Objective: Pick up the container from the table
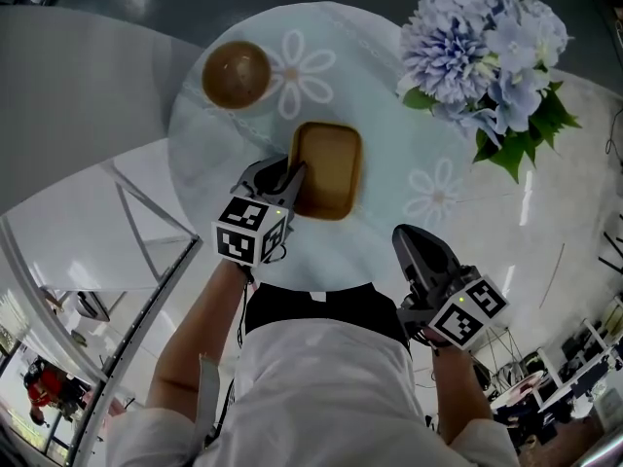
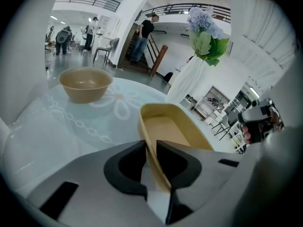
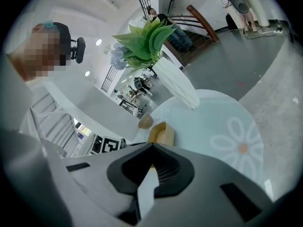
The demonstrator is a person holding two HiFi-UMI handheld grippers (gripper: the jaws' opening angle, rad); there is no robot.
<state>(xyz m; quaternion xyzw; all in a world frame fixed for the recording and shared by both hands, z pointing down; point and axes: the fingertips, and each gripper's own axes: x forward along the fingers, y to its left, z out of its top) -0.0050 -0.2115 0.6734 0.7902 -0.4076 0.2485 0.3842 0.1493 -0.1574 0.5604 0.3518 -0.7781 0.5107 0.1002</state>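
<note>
The container (image 1: 329, 168) is a tan rectangular tray with raised walls, standing on the round table (image 1: 409, 134) under a pale blue daisy cloth. My left gripper (image 1: 295, 175) sits at its near left edge. In the left gripper view the container's (image 2: 166, 126) side wall runs straight between the jaws of the left gripper (image 2: 151, 146), one jaw inside and one outside, both pressed against it. My right gripper (image 1: 407, 236) hovers shut and empty over the table's near right part, apart from the container (image 3: 161, 132), which lies beyond the right gripper (image 3: 152, 145).
A round brown bowl (image 1: 236, 74) stands on the far left of the table, behind the container. A white vase of blue flowers (image 1: 487, 47) stands at the far right edge. Beyond the table are a glossy floor, a railing and people in the distance.
</note>
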